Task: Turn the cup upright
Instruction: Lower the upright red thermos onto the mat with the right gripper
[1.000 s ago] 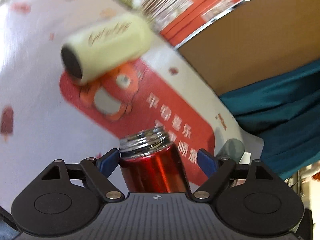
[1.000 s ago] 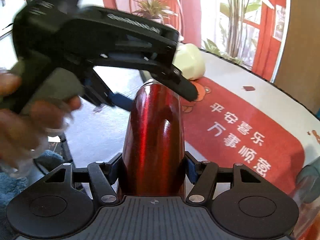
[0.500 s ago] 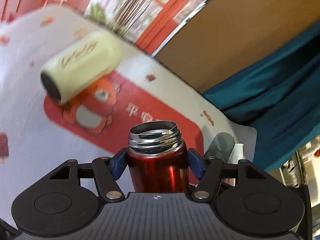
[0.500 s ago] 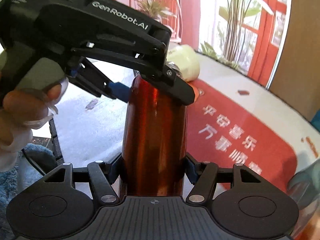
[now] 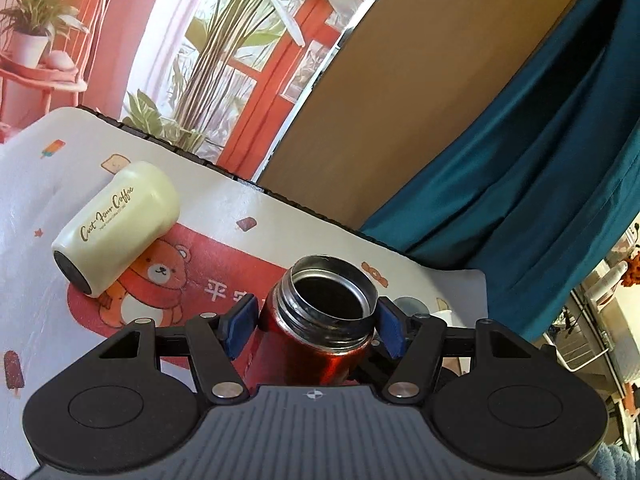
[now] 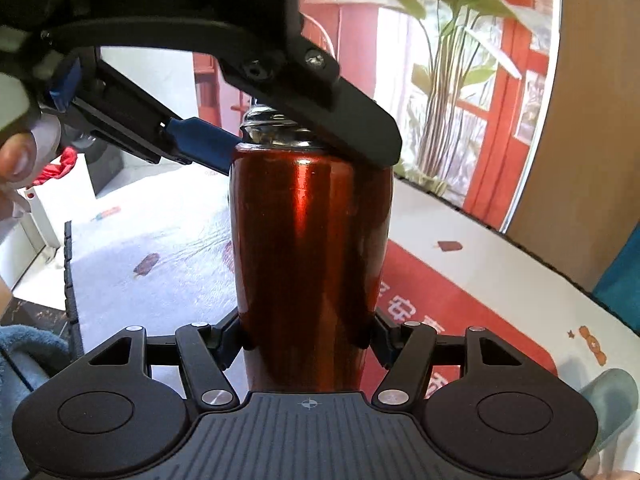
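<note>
A red metal cup (image 6: 308,264) stands upright, its open steel mouth (image 5: 330,296) facing up. My right gripper (image 6: 306,340) is shut on its lower body. My left gripper (image 5: 312,326) straddles its neck from above, blue pads (image 5: 240,326) close beside the threaded rim with small gaps showing on both sides; in the right wrist view it (image 6: 208,146) reaches in from the upper left, one pad at the cup's shoulder. A pale yellow cup (image 5: 116,226) marked "Coffee" lies on its side on the table, far left of the red cup.
The table has a white cloth with ice-cream prints and a red bear mat (image 5: 188,280). A grey-green object (image 6: 612,392) lies at the right edge of the mat. A brown wall panel (image 5: 420,92) and teal curtain (image 5: 540,184) stand behind the table.
The red cup has swung from tilted to upright in my right gripper. My left gripper rose with it at the neck, and its pads have eased slightly off the rim.
</note>
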Available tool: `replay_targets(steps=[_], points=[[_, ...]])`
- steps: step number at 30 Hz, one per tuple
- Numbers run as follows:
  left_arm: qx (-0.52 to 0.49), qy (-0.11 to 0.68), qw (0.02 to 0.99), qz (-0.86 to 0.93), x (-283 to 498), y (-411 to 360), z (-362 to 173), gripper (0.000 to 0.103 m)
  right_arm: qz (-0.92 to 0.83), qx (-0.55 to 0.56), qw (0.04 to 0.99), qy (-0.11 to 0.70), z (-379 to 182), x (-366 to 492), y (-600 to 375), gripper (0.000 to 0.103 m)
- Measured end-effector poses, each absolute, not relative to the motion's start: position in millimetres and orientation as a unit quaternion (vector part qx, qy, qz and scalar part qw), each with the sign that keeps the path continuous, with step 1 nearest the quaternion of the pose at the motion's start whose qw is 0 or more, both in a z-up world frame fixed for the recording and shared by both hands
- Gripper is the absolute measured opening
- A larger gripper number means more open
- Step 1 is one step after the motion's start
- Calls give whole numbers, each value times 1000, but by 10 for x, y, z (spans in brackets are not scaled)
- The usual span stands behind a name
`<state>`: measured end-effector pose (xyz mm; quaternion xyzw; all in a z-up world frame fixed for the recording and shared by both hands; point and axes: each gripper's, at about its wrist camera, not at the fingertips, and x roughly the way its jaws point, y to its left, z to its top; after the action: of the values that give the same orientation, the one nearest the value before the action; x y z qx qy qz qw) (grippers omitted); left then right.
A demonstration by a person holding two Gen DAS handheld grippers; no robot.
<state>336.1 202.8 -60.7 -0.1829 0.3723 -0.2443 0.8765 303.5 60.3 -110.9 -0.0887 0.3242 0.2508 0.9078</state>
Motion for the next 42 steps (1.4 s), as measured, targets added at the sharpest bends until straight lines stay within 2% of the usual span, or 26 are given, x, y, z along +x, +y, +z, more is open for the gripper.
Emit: replay_targets(steps=[7, 9, 14, 18, 21, 25, 27, 32, 42], points=[[-187, 385, 861, -274, 3219, 2007, -646, 71, 245, -90, 908, 328, -1141, 2911, 557, 59], [-194, 397, 854, -276, 3192, 2011, -684, 78, 241, -90, 908, 331, -1146, 2873, 559, 59], [-185, 403, 855, -270, 3069, 2014, -702, 86, 233, -86, 907, 341, -1165, 2789, 550, 58], [-185, 401, 859, -257, 3002, 2042, -682, 90, 226, -76, 908, 344, -1153, 2732, 517, 60], [-185, 400, 864, -244, 2955, 2076, -659, 92, 218, -70, 909, 347, -1137, 2683, 483, 67], [-175, 395, 872, -230, 2874, 2095, -594, 93, 209, -60, 912, 347, -1111, 2626, 418, 66], [-171, 391, 877, -221, 2852, 2103, -576, 94, 203, -49, 913, 350, -1102, 2635, 374, 58], [-175, 389, 879, -212, 2809, 2147, -560, 94, 199, -21, 914, 354, -1094, 2652, 264, 58], [-157, 386, 894, -166, 2750, 2237, -544, 94, 201, -63, 914, 345, -1114, 2575, 415, 58]])
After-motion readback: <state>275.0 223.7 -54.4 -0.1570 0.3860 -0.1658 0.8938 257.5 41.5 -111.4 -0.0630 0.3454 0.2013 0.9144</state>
